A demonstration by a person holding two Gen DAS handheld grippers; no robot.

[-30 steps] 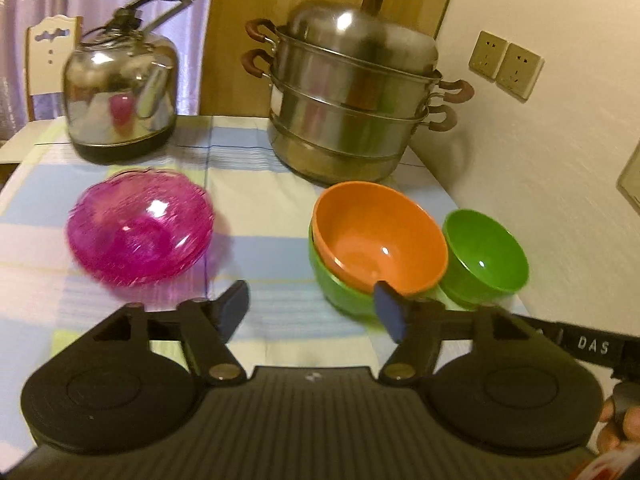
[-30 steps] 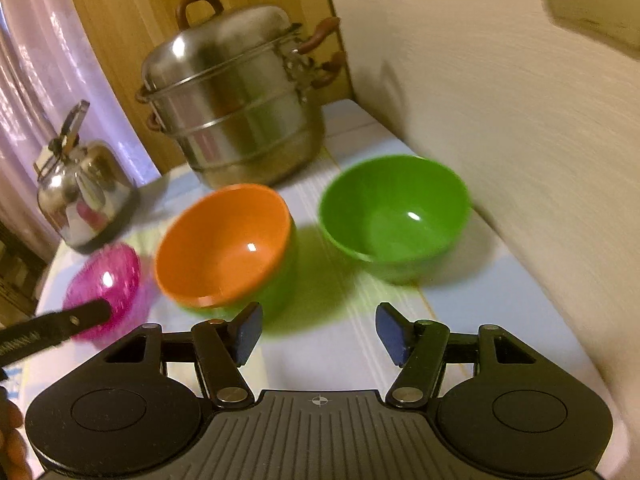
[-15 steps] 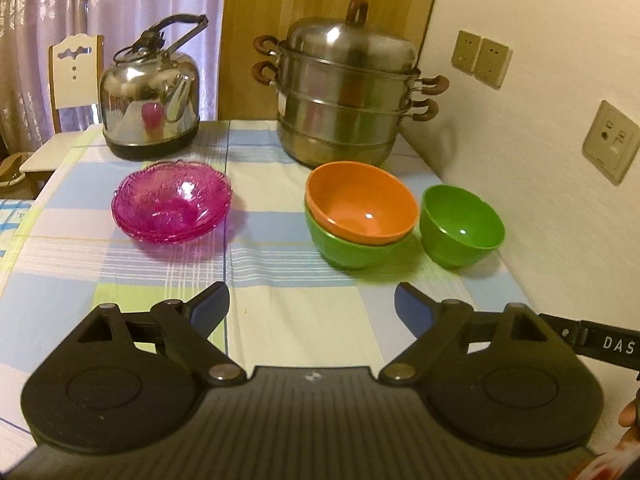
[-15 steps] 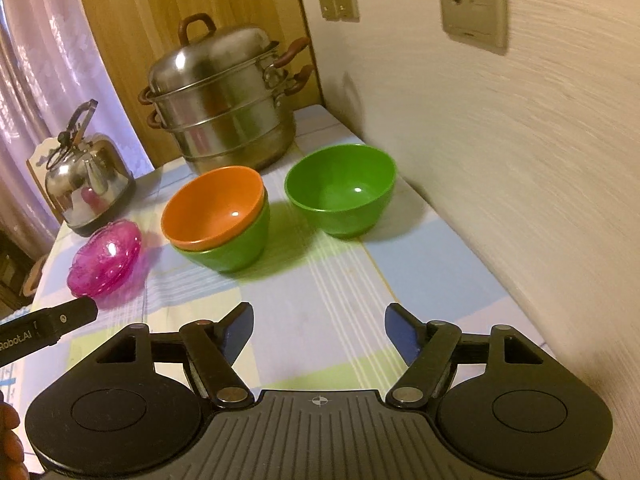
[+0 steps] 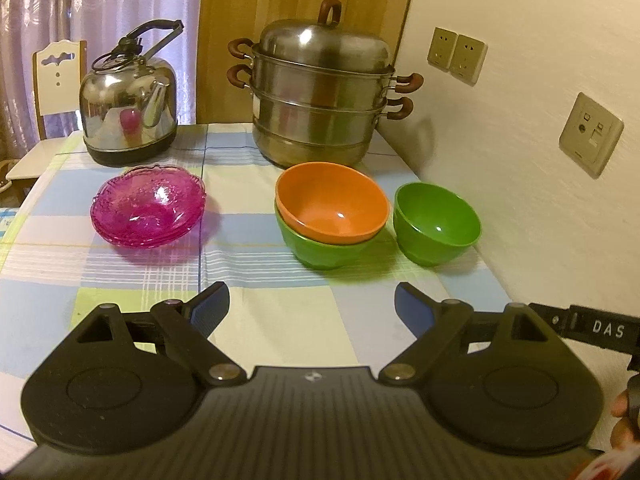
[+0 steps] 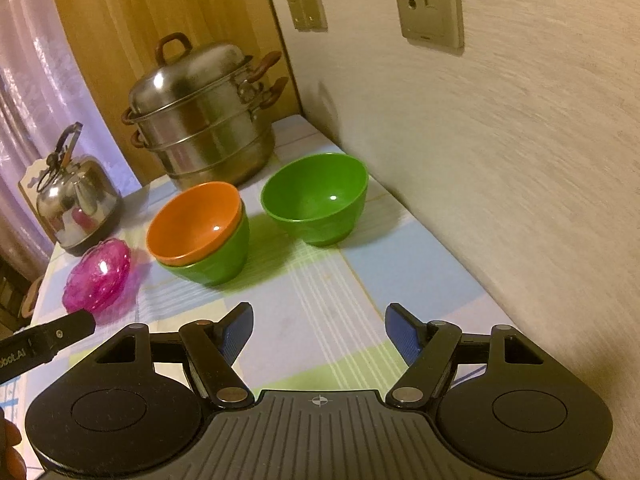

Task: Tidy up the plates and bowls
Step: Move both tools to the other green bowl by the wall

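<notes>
Both grippers hung over the near edge of the checked tablecloth [image 5: 280,320], and neither held anything. The left gripper [image 5: 312,306] had its blue-padded jaws spread wide, with only cloth between them; the right gripper [image 6: 319,328] stood the same way, jaws well apart and empty. Further back on the table, the orange bowl [image 5: 332,208] sat nested inside a green bowl [image 5: 320,250], tipped a little so its rim rose above the green one on the far side. Just beside that pair, toward the wall [image 5: 540,220], a second green bowl [image 5: 436,224] stood upright on its own, close to the stack, though I could not tell whether they touched. To the left, well apart from the bowls, lay the pink glass dishes [image 5: 148,210], stacked in a low pile. Behind them stood a shiny kettle [image 5: 128,112], and behind the bowls a tiered steel steamer pot [image 5: 320,96] with its lid on. From the right gripper's side, the tip of the left gripper showed near the pink dishes.
</notes>
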